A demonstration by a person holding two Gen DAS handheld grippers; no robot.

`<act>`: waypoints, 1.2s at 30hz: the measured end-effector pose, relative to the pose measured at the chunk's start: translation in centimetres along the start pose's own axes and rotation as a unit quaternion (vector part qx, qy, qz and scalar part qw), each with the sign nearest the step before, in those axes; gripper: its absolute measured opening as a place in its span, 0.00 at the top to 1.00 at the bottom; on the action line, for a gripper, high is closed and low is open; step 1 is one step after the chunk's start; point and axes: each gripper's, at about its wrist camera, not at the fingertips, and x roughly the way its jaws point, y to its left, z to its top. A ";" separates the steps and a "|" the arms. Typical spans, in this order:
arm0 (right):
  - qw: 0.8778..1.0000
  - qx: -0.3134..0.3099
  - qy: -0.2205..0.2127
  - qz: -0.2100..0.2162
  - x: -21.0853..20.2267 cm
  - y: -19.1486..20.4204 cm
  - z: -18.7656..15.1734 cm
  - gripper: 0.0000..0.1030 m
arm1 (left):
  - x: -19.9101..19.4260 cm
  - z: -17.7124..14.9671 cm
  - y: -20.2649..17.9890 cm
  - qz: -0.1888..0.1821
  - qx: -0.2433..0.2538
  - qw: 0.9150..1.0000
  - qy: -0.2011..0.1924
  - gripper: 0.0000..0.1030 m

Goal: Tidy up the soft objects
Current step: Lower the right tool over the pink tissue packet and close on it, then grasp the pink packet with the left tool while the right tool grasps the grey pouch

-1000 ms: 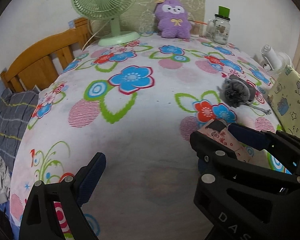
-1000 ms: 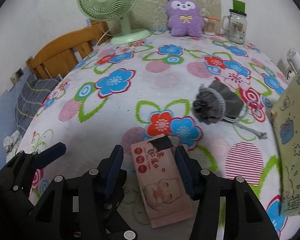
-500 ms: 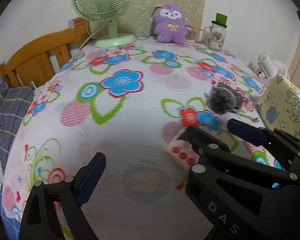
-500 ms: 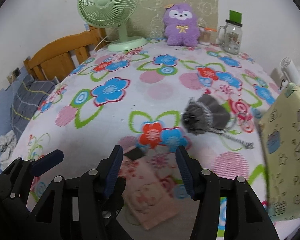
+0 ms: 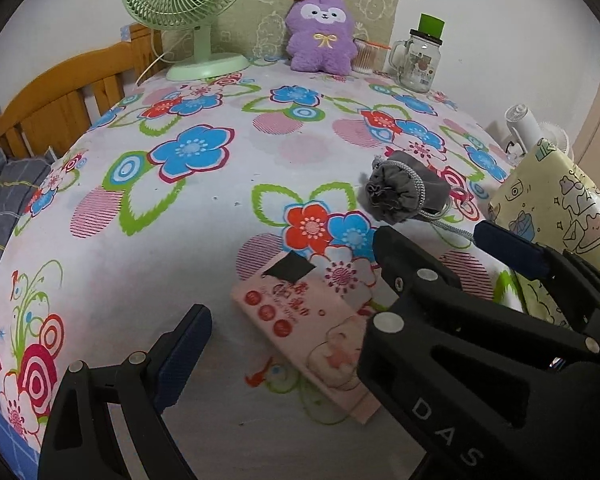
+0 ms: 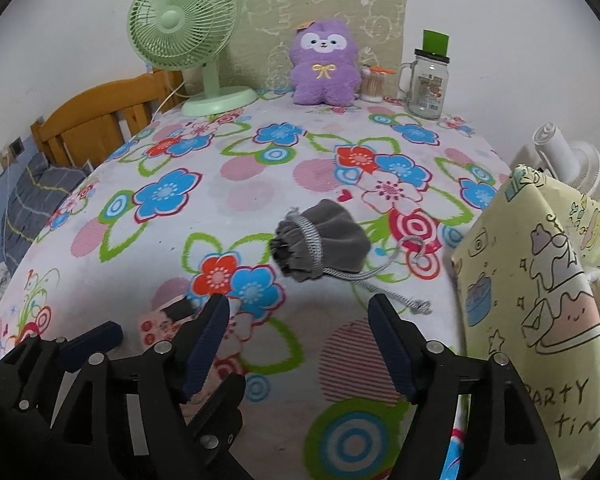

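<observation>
pink tissue pack (image 5: 316,332): flat on floral cloth | grey drawstring pouch (image 6: 322,245): cinched, on side, beyond it

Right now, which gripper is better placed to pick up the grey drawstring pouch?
Right. The right gripper, its jaws opening and empty, faces the grey pouch just ahead. The left gripper sits over the pink tissue pack, farther away.

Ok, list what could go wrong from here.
1. The right gripper, its jaws opening and empty, faces the grey pouch; its loose cord trails toward the gripper and could snag.
2. The pink packet lies beside the gripper and might get dragged.
</observation>
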 end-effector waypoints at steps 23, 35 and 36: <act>0.999 0.031 -0.010 0.017 1.9 -1.4 1.1 0.17 | 1.0 1.6 -0.5 0.027 0.008 0.999 -0.022 0.57; 0.998 0.066 -0.004 -0.004 3.8 -1.7 2.9 0.14 | 2.3 4.3 -0.2 0.034 0.039 0.998 -0.020 0.58; 0.998 0.068 -0.004 -0.006 3.9 -1.8 3.0 0.14 | 2.4 4.4 -0.2 0.036 0.040 0.998 -0.019 0.58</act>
